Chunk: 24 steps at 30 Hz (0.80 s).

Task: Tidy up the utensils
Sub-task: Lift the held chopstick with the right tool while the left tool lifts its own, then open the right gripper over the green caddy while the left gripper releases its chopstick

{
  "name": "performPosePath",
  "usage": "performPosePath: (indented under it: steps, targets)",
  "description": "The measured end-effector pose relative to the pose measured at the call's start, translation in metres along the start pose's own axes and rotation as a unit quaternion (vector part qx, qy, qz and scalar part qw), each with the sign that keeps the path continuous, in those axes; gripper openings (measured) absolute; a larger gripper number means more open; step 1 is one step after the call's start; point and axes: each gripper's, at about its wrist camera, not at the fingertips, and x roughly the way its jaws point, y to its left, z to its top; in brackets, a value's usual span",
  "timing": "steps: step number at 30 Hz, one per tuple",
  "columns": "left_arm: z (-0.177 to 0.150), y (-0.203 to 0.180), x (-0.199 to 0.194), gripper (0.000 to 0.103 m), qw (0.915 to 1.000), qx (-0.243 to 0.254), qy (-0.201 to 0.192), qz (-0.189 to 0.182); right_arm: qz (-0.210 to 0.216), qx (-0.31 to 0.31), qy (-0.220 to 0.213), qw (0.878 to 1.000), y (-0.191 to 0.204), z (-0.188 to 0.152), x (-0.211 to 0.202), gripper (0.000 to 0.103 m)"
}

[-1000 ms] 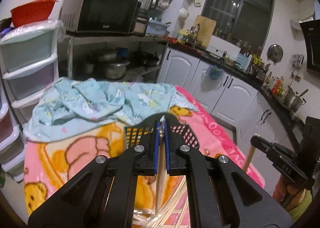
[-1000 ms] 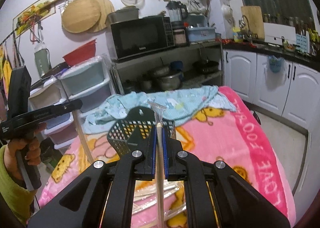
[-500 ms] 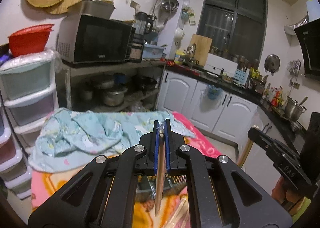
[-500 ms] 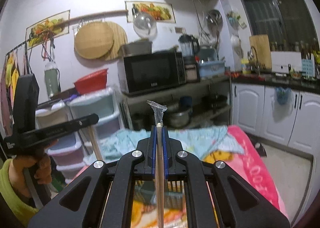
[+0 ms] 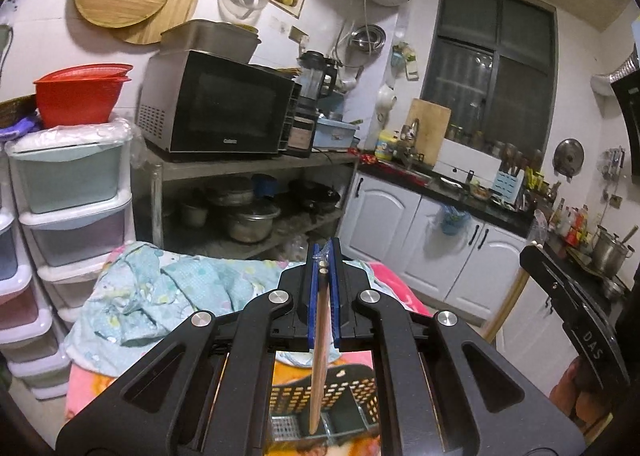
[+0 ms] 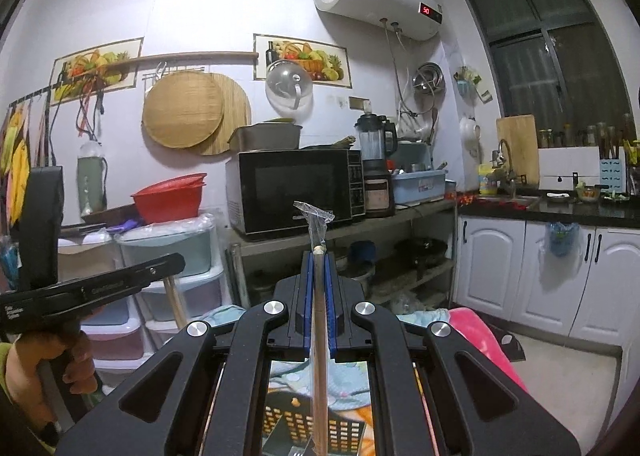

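My left gripper [image 5: 323,270] is shut on a plastic-wrapped pair of wooden chopsticks [image 5: 319,356] that hangs down over a black perforated utensil basket [image 5: 328,404] below. My right gripper [image 6: 319,260] is shut on another wrapped pair of chopsticks [image 6: 319,368], its plastic tip sticking up past the fingers, with the same basket [image 6: 296,428] beneath it. Each gripper shows in the other's view: the right one [image 5: 536,256] at the right edge, the left one [image 6: 176,262] at the left edge.
The basket stands on a pink cartoon blanket [image 5: 394,284] with a light blue cloth [image 5: 168,296] bunched at its far end. Behind are stacked plastic drawers [image 5: 68,192], a metal shelf with a microwave [image 5: 216,120] and pots, and white kitchen cabinets [image 5: 420,240].
Both grippers have risen and tilted upward with their chopsticks. The pile of chopsticks on the blanket has dropped out of view and the basket now lies under both grippers.
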Motion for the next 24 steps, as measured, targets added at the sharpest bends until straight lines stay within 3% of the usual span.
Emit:
performPosePath:
  steps: [14, 18, 19, 20, 21, 24]
  targets:
    - [-0.042, 0.014, 0.032, 0.003, 0.9996, 0.011, 0.024, 0.004, -0.021, 0.025, 0.020, 0.999, -0.012, -0.054, 0.041, 0.006]
    - [-0.055, 0.016, 0.036, 0.004, 0.9993, 0.011, 0.035, 0.000, -0.037, 0.042, 0.049, 0.997, -0.014, -0.067, 0.052, 0.010]
    - [-0.058, 0.017, 0.036, 0.007, 0.9993, 0.013, 0.036, 0.002, -0.042, 0.045, 0.055, 0.997, -0.014, -0.069, 0.052, 0.019]
    - [-0.062, 0.016, 0.036, 0.019, 0.9991, 0.015, 0.038, 0.003, -0.044, 0.047, 0.061, 0.996, -0.013, -0.071, 0.052, 0.034]
    - [-0.066, 0.016, 0.035, 0.036, 0.9989, 0.020, 0.042, 0.008, -0.043, 0.052, 0.064, 0.996, -0.013, -0.073, 0.048, 0.038]
    - [-0.073, 0.016, 0.029, 0.047, 0.9984, 0.026, 0.048, 0.013, -0.051, 0.044, 0.068, 0.995, -0.012, -0.076, 0.034, 0.045]
